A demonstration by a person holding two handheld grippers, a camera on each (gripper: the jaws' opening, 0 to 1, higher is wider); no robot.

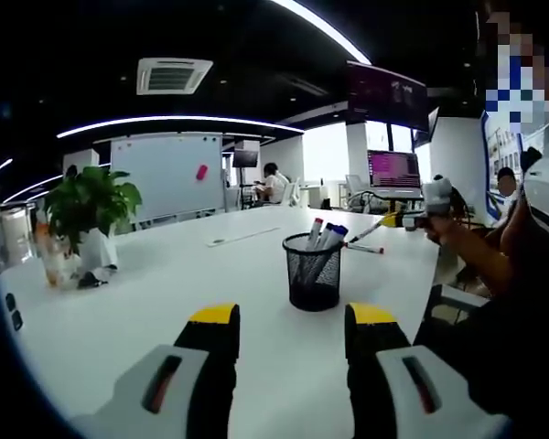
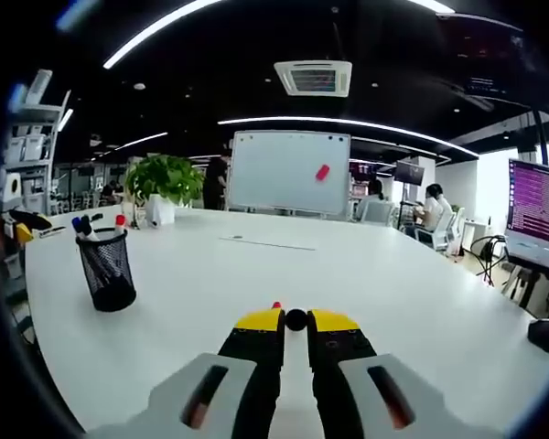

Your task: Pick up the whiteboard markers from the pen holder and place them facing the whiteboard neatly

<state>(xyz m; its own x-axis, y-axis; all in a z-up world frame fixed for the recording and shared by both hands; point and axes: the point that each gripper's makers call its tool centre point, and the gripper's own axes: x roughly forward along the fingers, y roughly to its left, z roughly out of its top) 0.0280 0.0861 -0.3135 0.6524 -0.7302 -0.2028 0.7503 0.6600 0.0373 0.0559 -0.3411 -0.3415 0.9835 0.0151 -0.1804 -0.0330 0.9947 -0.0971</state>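
- Markers (image 1: 325, 234) stand bunched in the black mesh pen holder (image 1: 313, 272) on the white bench (image 1: 165, 283), coloured caps up.
- Right hand-held gripper (image 2: 296, 321) is clamped on one marker (image 2: 296, 320), its round end showing between the yellow-tipped jaws, well apart from the pen holder.
- Left hand-held gripper (image 1: 292, 320) waits near the pen holder, jaws apart.
- Best to lay the smooth barrel down gently, aimed at the whiteboard (image 2: 290, 171) beyond the pen holder, since it may roll.

Both grippers (image 1: 293, 329) (image 2: 296, 321): grey bodies, black jaws w/ yellow tips.

left hand-held gripper (image 1: 291, 331) agape, right (image 2: 296, 322) — clamping marker (image 2: 296, 319)
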